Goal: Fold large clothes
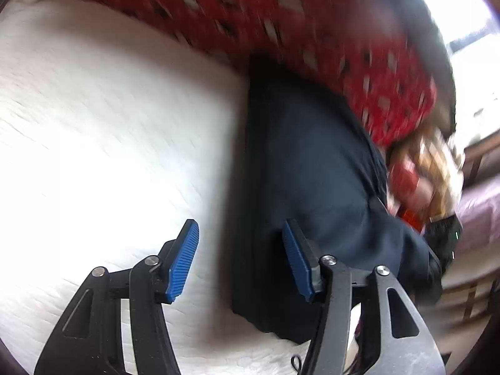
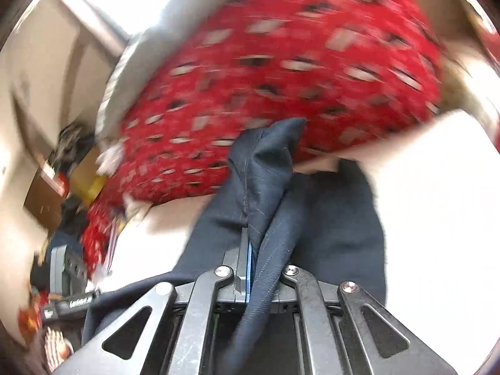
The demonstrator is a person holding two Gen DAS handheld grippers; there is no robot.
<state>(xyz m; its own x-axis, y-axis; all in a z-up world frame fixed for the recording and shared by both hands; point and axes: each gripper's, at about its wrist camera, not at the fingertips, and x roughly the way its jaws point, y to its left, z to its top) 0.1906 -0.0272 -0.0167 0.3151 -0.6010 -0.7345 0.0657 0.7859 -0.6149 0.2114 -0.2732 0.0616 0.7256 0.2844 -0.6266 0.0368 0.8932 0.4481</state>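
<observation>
Right tongs (image 2: 250, 250) clamped on a bunched fold of the navy garment (image 2: 265, 162), left tongs (image 1: 240, 259) parted over its edge, garment lying on a white bed (image 1: 109, 109), probably, beside a blurred red patterned cloth (image 1: 281, 25)

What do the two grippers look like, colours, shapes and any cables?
The left gripper has black linkage arms with triangular cut-outs, silver pivot pins and ribbed blue pads. A thin black cable loops near its base. The right gripper shares the scuffed black cut-out arms and silver pins, with only a sliver of blue showing.
</observation>
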